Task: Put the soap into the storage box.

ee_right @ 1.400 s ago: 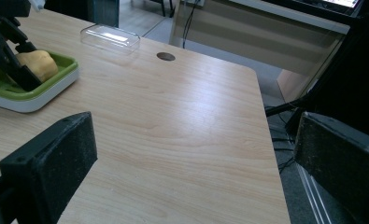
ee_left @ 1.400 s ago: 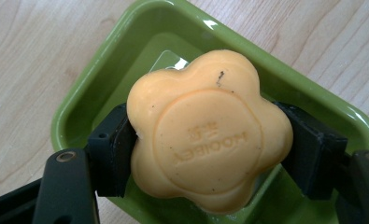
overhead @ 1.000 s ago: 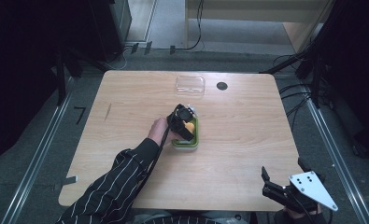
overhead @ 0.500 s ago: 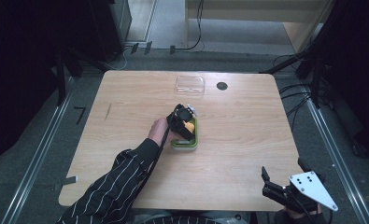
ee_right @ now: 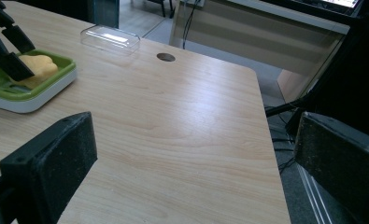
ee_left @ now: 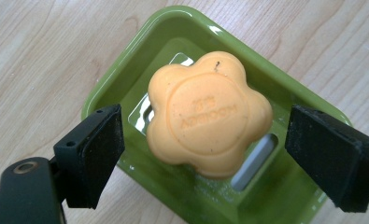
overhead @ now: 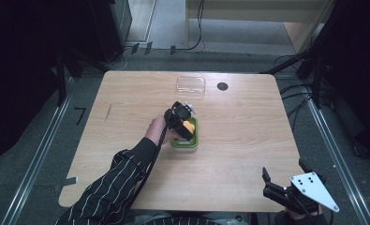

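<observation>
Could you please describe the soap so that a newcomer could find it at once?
Near the middle of the light wooden table stands a green rectangular plastic dish. In it lies the orange flower-shaped soap bar, between the left gripper's open jaws. Nothing else here is orange or lobed; the clear plastic lid lies apart.

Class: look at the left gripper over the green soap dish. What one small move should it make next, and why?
Probably lift the left gripper straight up and away. The orange soap already lies in the green dish, and the jaws have just been opening, with the pads now standing apart from the soap on either side. The clear lid waits at the far edge of the table.
</observation>
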`<state>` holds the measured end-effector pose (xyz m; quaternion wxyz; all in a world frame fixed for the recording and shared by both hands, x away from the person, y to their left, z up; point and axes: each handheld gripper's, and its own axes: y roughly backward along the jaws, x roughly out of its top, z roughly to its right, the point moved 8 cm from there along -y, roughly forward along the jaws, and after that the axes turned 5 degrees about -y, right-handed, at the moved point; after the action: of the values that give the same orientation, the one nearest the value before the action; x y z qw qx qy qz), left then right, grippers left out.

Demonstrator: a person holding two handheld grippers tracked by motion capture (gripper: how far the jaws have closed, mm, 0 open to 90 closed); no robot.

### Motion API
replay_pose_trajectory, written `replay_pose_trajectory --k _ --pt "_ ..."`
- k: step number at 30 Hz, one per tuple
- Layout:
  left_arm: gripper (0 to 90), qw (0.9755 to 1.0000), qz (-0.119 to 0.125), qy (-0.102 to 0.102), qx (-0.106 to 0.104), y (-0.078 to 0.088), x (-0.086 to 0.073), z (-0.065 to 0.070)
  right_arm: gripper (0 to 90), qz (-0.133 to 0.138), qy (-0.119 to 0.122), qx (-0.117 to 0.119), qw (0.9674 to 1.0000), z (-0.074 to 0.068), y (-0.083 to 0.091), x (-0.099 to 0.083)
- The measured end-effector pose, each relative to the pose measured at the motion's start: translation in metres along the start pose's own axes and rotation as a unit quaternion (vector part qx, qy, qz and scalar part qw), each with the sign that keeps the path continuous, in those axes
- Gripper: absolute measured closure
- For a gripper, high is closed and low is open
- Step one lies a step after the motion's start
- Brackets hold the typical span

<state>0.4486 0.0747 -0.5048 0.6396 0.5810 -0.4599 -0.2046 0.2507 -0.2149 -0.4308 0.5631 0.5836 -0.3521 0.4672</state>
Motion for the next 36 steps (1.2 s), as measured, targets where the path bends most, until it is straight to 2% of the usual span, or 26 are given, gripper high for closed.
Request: replay_pose_trajectory --k 8,10,21,36 --pt "9.3 0.9999 -0.012 0.004 0.004 0.009 -0.014 -0.005 0.0 -0.001 0.000 0.000 1.0000 0.000 0.000 0.000" --pt "8.4 0.9998 -0.015 0.011 0.007 0.012 -0.018 -0.008 0.0 -0.001 0.000 -0.001 1.0000 0.000 0.000 0.000" --pt "4.7 0.9985 -0.050 0.022 0.007 0.021 -0.043 -0.012 0.0 0.000 0.000 0.000 1.0000 0.000 0.000 0.000" --pt "4.3 0.9973 -0.053 0.043 0.027 0.040 -0.074 -0.019 0.0 0.000 0.001 0.000 1.0000 -0.001 0.000 0.001"
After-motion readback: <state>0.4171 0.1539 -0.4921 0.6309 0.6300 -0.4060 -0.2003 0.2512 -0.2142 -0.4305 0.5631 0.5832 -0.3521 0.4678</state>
